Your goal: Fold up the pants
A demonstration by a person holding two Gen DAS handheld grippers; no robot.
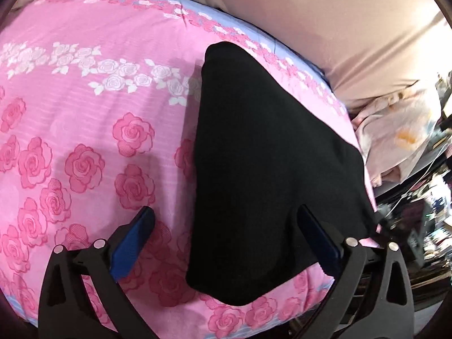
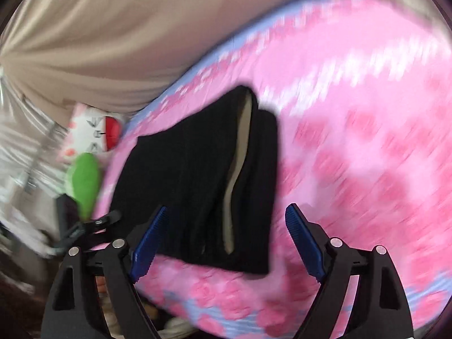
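Both jaws stand wide open, gripping nothing: left gripper (image 1: 226, 220) and right gripper (image 2: 226, 217) hover over folded black pants (image 1: 262, 175) lying mid-frame on the rose-print bed (image 1: 84, 118).

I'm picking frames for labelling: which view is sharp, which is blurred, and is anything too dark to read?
Left wrist view: sharp, rose print on the bedspread crisp, edges bent by the fisheye. Right wrist view: motion-smeared, roses streaked, though the right gripper stays sharp. In both, the black pants show almost no fold detail.
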